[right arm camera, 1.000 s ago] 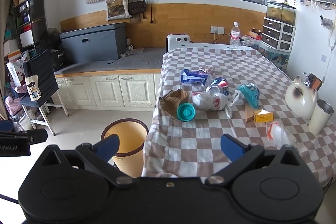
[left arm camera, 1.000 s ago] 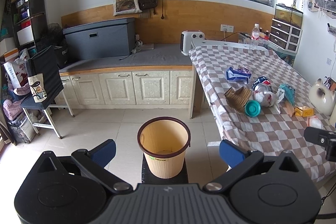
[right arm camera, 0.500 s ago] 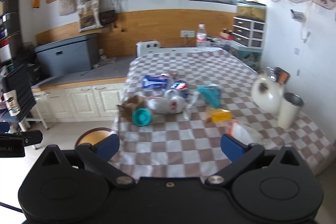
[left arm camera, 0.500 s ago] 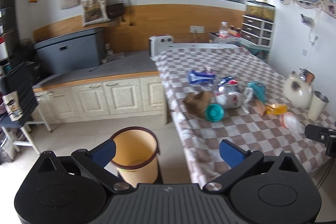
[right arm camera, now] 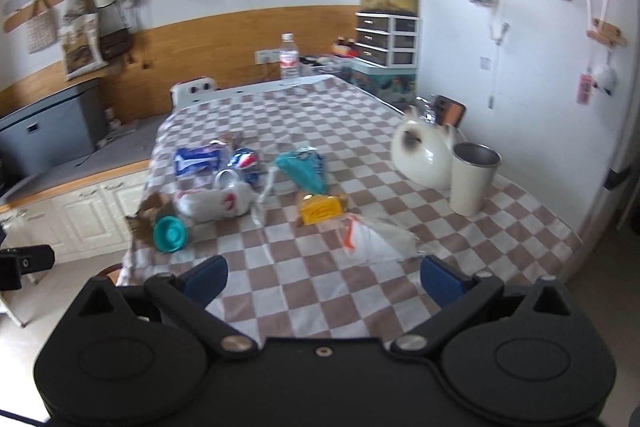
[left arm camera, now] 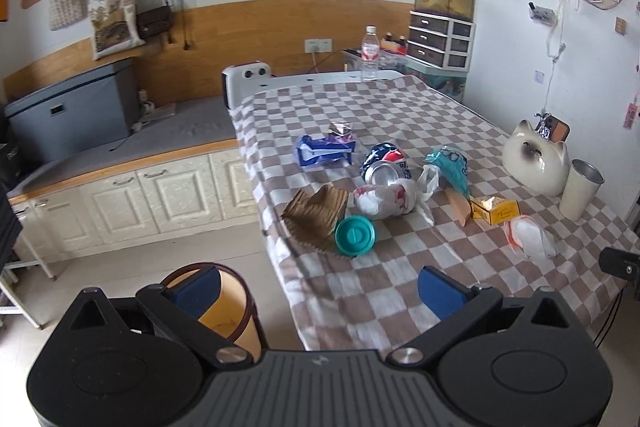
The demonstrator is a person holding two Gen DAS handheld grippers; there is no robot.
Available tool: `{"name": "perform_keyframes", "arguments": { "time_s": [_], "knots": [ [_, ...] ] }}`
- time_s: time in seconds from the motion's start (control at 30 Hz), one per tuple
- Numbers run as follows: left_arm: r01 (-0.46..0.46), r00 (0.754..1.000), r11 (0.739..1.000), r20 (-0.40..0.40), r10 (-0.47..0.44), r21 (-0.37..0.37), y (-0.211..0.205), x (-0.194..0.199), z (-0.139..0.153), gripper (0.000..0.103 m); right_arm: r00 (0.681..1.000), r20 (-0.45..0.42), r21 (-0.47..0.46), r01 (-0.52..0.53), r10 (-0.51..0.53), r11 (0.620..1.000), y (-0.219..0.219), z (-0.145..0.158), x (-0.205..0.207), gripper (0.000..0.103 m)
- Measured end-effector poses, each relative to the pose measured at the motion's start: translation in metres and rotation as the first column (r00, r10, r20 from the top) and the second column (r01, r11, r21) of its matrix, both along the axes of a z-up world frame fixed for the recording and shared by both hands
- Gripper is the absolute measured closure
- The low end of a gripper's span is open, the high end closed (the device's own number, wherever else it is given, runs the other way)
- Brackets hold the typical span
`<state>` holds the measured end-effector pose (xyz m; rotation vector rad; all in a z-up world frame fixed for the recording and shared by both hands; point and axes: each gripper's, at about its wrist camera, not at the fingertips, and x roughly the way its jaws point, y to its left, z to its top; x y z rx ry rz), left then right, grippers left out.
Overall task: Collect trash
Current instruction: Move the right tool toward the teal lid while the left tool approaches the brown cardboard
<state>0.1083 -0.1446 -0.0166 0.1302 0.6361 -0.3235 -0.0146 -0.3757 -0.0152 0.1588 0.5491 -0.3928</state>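
Trash lies in a cluster on the checkered table (left arm camera: 360, 107): a brown paper bag (left arm camera: 316, 213), a teal lid (left arm camera: 355, 235), a white plastic bag (left arm camera: 384, 199), a crushed can (left arm camera: 386, 167), a blue wrapper (left arm camera: 324, 151), a teal bag (left arm camera: 450, 169), a yellow box (left arm camera: 496, 210) and a clear wrapper (left arm camera: 528, 237). An orange bin (left arm camera: 224, 311) stands on the floor at the table's left corner. My left gripper (left arm camera: 318, 293) is open over the near table edge, holding nothing. My right gripper (right arm camera: 324, 277) is open just short of the clear wrapper (right arm camera: 372, 239).
A cat-shaped ceramic jar (right arm camera: 422, 157) and a metal cup (right arm camera: 472, 179) stand at the table's right side. A water bottle (left arm camera: 370, 53) sits at the far end. White cabinets (left arm camera: 132, 195) with a grey counter run along the left wall.
Both grippers have swung right and closer to the table. The bin has slid from the centre of the left view to its lower left. Both stay open.
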Motion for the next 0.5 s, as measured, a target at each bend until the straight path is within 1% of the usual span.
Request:
{"name": "perform_keyframes", "arguments": {
  "time_s": [0.17, 0.3, 0.37, 0.5],
  "knots": [
    [0.065, 0.997, 0.997, -0.029, -0.065, -0.032, 0.003, 0.056, -0.007, 0.000, 0.996, -0.017, 0.007, 0.088, -0.088, 0.996, -0.004, -0.007, 0.035, 0.000],
    [0.134, 0.989, 0.990, -0.057, -0.136, -0.047, 0.001, 0.105, -0.012, 0.000, 0.990, -0.032, 0.012, 0.141, -0.140, 0.990, 0.002, -0.013, 0.071, 0.000],
    [0.169, 0.982, 0.984, -0.076, -0.172, -0.049, 0.000, 0.129, -0.015, 0.000, 0.988, -0.045, -0.004, 0.145, -0.145, 0.989, 0.009, -0.017, 0.092, 0.000],
    [0.219, 0.968, 0.975, -0.118, -0.222, -0.043, -0.003, 0.170, -0.023, 0.000, 0.990, -0.072, -0.012, 0.117, -0.118, 0.993, 0.026, -0.030, 0.135, 0.000]
  ]
}}
